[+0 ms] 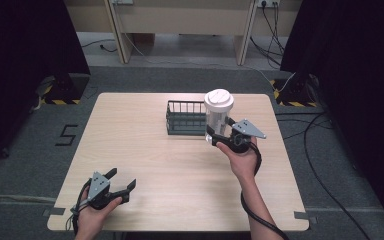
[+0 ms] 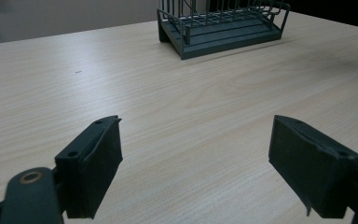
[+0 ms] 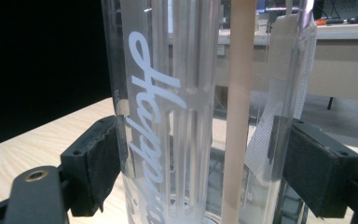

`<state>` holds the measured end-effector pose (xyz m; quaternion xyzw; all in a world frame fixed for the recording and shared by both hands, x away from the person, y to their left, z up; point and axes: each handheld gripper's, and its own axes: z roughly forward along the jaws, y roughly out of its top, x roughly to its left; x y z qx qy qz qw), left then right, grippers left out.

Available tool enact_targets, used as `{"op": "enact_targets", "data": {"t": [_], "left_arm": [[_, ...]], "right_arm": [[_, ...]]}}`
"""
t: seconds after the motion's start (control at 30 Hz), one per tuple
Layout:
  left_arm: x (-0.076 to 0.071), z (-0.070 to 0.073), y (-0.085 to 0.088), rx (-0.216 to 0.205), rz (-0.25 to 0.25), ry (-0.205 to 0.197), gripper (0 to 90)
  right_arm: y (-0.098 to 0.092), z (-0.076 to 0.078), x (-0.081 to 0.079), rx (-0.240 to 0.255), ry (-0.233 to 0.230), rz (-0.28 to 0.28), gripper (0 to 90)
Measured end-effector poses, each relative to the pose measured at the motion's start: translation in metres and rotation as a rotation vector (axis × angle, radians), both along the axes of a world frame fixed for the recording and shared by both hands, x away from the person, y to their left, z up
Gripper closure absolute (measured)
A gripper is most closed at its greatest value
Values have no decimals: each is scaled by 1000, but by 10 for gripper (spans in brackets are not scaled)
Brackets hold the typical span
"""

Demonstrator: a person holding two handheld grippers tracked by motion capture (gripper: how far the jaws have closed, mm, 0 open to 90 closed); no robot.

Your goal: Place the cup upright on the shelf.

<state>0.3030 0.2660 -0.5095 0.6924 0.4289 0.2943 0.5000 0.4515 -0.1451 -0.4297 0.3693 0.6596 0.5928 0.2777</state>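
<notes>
The table [image 1: 180, 175] fills the middle of the high view, its pale wood bare across the near half; that leaves you free room to carry things. Toward twelve o'clock from its centre stands the dark wire rack [image 1: 185, 118], square to the far edge, its open top the likely reason it waits there as a place to set things in. At about one o'clock, just right of the rack and close against its right end, is the clear tumbler [image 1: 218, 120] with a white lid [image 1: 219, 98]; the right gripper view shows white script on the tumbler's wall [image 3: 156, 116] and a pale straw inside it [image 3: 237, 112]. Whether its base touches the table I cannot tell.

Your right gripper [image 1: 220, 134] is clamped on the tumbler low on its body, a pad pressing each side, jaws level and pointing toward twelve o'clock; the low hold keeps it upright and the lid clear. Your right forearm [image 1: 257, 205] runs up from six o'clock with the wrist straight, so the tumbler hangs plumb.

Your left gripper [image 1: 121, 184] rests at about seven o'clock near the table's near-left corner, well apart from the rack; its jaws stand wide with nothing between them, aimed toward the rack [image 2: 221, 23] across bare wood, the hand low and idle while the right hand works.
</notes>
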Motion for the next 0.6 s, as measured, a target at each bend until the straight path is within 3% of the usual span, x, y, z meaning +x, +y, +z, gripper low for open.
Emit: {"op": "enact_targets", "data": {"t": [0.6], "left_arm": [[0,0,0,-6,-2,3,164]], "right_arm": [[13,15,37,26,-5,-10,190]]}}
